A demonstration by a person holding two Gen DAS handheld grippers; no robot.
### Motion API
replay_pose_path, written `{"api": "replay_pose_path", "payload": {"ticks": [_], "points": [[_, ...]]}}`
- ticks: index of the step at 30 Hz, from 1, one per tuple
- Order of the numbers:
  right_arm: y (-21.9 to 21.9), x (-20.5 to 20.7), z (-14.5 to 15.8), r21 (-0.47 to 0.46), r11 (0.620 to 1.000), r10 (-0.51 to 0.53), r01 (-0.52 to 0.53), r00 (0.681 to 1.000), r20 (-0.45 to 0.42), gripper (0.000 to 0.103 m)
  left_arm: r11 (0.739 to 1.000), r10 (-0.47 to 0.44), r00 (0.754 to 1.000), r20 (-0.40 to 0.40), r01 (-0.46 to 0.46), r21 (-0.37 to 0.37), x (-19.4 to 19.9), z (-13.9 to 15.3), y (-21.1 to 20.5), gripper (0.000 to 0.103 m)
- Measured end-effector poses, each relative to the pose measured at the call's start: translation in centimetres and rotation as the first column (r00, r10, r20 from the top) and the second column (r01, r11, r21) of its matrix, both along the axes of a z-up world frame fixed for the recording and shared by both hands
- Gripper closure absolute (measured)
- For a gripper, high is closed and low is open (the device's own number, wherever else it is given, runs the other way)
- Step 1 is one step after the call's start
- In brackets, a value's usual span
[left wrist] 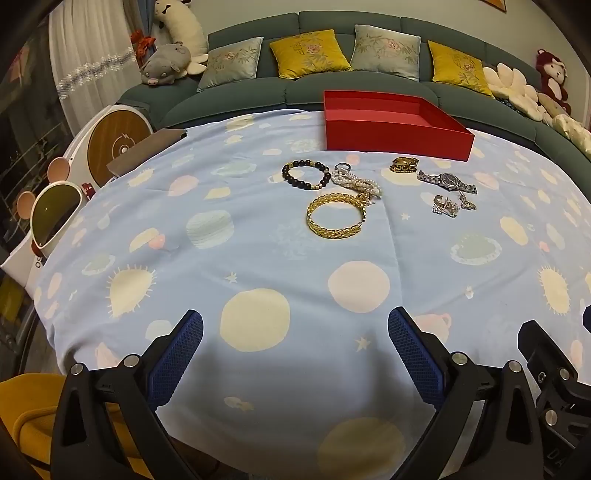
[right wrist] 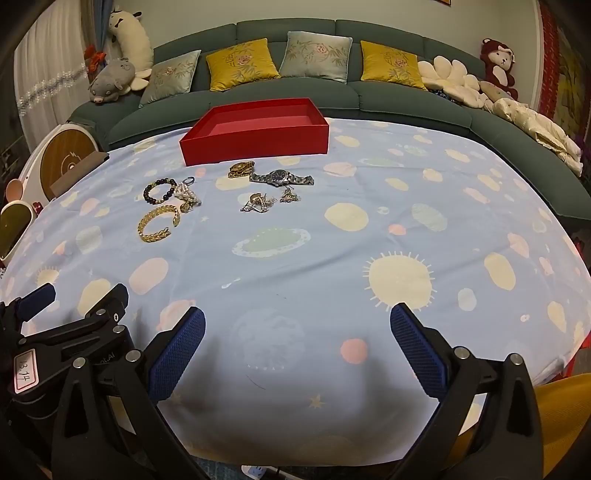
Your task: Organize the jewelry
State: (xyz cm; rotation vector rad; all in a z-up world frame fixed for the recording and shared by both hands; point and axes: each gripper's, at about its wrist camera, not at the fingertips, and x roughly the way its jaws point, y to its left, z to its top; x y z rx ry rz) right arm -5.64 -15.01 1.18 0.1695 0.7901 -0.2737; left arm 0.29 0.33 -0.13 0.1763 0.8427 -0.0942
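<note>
An empty red box point(left wrist: 391, 129) point(right wrist: 255, 134) stands at the table's far side. In front of it lie a dark bead bracelet point(left wrist: 306, 174) point(right wrist: 159, 190), a pearl strand point(left wrist: 356, 181) point(right wrist: 186, 194), a gold bangle point(left wrist: 335, 216) point(right wrist: 157, 223), a gold brooch point(left wrist: 405, 164) point(right wrist: 241, 169), a silver watch point(left wrist: 447, 181) point(right wrist: 281, 178) and small silver pieces point(left wrist: 448, 206) point(right wrist: 260, 203). My left gripper point(left wrist: 295, 332) is open and empty over the near edge. My right gripper point(right wrist: 297, 328) is open and empty, beside the left one.
The table carries a light blue patterned cloth point(left wrist: 258, 258) point(right wrist: 332, 240). A green sofa point(left wrist: 369, 33) with cushions and plush toys runs behind it. A white round device point(left wrist: 114, 142) and sunglasses point(left wrist: 55, 218) sit at the left. A yellow chair point(left wrist: 29, 406) is below.
</note>
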Motion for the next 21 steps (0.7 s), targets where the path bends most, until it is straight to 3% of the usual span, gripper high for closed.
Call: {"api": "replay_pose_path", "payload": {"ticks": [21], "points": [[-0.02,0.1,-0.18,0.005,1.0,0.0,0.0,1.0,0.001,0.005,1.0,0.002,1.0,0.0,-0.002,-0.005,0.05,-0.01,0.2,0.005]]}}
